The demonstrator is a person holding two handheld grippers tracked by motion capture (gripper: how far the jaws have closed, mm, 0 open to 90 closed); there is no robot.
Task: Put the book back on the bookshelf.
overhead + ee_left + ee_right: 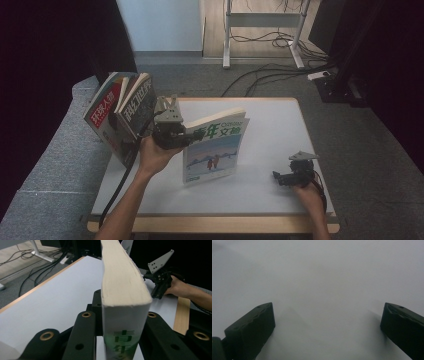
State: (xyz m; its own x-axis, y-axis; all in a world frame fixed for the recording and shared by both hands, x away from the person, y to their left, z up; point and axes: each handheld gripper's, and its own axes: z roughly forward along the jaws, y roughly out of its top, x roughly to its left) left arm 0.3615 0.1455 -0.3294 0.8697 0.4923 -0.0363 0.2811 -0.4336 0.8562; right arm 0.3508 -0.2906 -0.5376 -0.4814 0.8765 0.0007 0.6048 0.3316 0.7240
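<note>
A book with a snowy blue cover and a green title [215,150] stands upright near the middle of the white table [270,130]. My left gripper [186,135] is shut on its upper left corner, near the spine. In the left gripper view the book's cream page block [122,290] sits clamped between the two black jaws of my left gripper [121,325]. My right gripper [278,177] rests low on the table at the front right, open. Its jaws [327,325] stand wide apart over bare white tabletop with nothing between them.
A few other magazines [120,112] stand leaning at the table's left edge, right behind my left hand. The table has a wooden rim [215,223]. Cables [270,75] and desk legs lie on the floor beyond. My right gripper [160,282] appears far off in the left gripper view.
</note>
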